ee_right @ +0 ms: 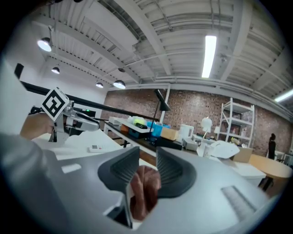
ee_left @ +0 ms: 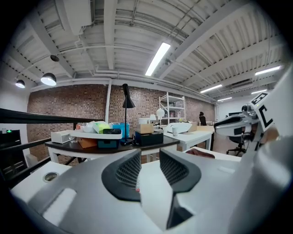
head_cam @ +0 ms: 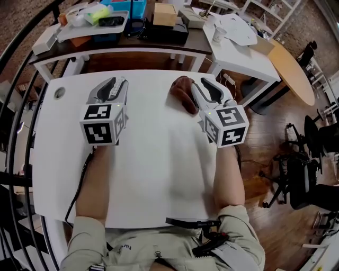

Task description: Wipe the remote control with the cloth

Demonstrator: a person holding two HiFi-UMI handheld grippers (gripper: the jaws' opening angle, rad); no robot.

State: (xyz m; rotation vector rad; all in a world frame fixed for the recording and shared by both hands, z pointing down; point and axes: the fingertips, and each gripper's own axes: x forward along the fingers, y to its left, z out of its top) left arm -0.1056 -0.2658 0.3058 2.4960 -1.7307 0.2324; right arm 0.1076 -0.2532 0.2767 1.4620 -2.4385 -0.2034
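A crumpled reddish-brown cloth (head_cam: pixel 183 94) lies on the white table (head_cam: pixel 153 159), just left of my right gripper (head_cam: pixel 204 84). In the right gripper view the cloth (ee_right: pixel 143 192) shows through the gap between the jaws of the right gripper (ee_right: pixel 147 157); nothing is pinched. The left gripper view shows the cloth (ee_left: pixel 200 153) flat on the table under the raised right gripper (ee_left: pixel 217 129). The white remote control (ee_right: pixel 95 147) lies on the table below my left gripper (ee_right: pixel 97 125), which hides it in the head view. My left gripper (head_cam: pixel 115 84) (ee_left: pixel 150 157) hangs open and empty.
Behind the table stands a dark side table (head_cam: pixel 122 47) with trays, a blue box, a cardboard box (head_cam: pixel 164 14) and a lamp (ee_left: pixel 125 103). A white desk (head_cam: pixel 238 50) with a paper cup is at back right, a cable hole (head_cam: pixel 59 93) at the table's left, office chairs (head_cam: pixel 302 174) at right.
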